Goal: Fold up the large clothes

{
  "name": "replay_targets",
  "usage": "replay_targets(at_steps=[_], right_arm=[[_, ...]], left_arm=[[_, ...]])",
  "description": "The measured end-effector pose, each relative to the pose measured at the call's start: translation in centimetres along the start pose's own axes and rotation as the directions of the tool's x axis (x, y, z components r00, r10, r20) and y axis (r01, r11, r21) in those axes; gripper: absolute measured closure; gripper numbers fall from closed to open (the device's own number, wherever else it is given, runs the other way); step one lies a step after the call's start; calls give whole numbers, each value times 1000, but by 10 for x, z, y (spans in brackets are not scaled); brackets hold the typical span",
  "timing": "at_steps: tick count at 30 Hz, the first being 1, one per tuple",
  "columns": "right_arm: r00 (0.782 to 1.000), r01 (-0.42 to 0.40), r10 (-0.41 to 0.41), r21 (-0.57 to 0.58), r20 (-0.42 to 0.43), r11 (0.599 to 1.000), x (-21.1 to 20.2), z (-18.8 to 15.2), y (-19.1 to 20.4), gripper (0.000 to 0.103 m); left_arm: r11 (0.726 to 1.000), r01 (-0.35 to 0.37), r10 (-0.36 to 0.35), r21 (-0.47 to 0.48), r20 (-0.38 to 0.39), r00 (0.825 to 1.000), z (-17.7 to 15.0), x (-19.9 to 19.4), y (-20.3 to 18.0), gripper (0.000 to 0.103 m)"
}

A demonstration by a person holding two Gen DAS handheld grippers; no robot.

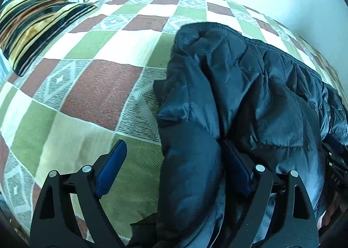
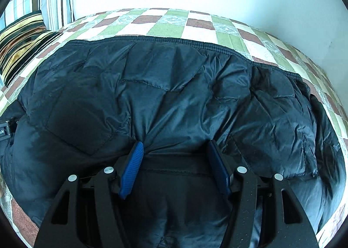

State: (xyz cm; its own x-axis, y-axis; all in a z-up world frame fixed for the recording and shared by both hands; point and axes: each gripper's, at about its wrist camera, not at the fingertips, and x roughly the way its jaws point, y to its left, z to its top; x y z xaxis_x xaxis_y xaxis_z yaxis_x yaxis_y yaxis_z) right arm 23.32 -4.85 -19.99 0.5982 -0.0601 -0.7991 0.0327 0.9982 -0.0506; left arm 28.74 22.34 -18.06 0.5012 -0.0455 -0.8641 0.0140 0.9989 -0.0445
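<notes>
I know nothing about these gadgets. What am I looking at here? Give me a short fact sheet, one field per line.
garment: dark blue puffy jacket, spread across the bed
surface: checked bedspread in green, white and brown
pillows: striped cushion at the bed's far left corner, a paler striped pillow behind it
left tool: open, one blue pad over the bedspread, the other against the jacket's edge
right tool: open, jacket fabric between its pads

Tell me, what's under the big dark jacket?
The jacket lies on a checkered bedspread, which shows all around it. Whatever sits directly beneath the jacket is covered.
</notes>
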Motion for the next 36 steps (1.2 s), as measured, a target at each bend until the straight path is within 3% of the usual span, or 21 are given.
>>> replay_targets(at_steps=[3,5,9,13,16,17,19,20,24,30,36], right_arm=[[1000,-5,5,2,6,1000,0,-1,-1,42],[1000,-4,4,4,11,1000,-1,-1,-1,42],[1000,-1,1,2,18,1000,-1,-3,1,42],[1000,-2,2,3,17,1000,-1,-4,1,42],[1000,-2,2,2,20,1000,-1,-3,0,42],[1000,-1,1,3,24,1000,-2,-4,0,42],[1000,0,0,2,27,1000,-2,-4,0,42],[1000,-1,0,3,29,1000,-2,-4,0,42],[1000,-2,2,1,30,1000,-2,-4,0,42],[999,2,-2,1,34,1000,-2,-5,1,42],[1000,5,-5,-1,30,1000,-1,-4,2,42]], left_arm=[[999,41,-41,12,3,999,0,-5,3,15],[996,90,-89,21,-43,995,0,2,4,15],[994,106,-105,17,-59,993,1,16,5,9],[983,183,-185,-32,-124,975,6,35,12,3],[984,177,-176,-2,-135,975,6,36,8,3],[985,173,-170,5,-139,975,6,36,6,6],[975,222,-220,1,-142,965,6,32,2,30],[955,294,-294,-28,-152,944,6,30,2,54],[922,363,-381,-136,-150,912,5,29,10,74],[951,303,-307,-56,-85,948,14,-8,-12,87],[946,322,-322,36,21,946,35,-57,-44,88]])
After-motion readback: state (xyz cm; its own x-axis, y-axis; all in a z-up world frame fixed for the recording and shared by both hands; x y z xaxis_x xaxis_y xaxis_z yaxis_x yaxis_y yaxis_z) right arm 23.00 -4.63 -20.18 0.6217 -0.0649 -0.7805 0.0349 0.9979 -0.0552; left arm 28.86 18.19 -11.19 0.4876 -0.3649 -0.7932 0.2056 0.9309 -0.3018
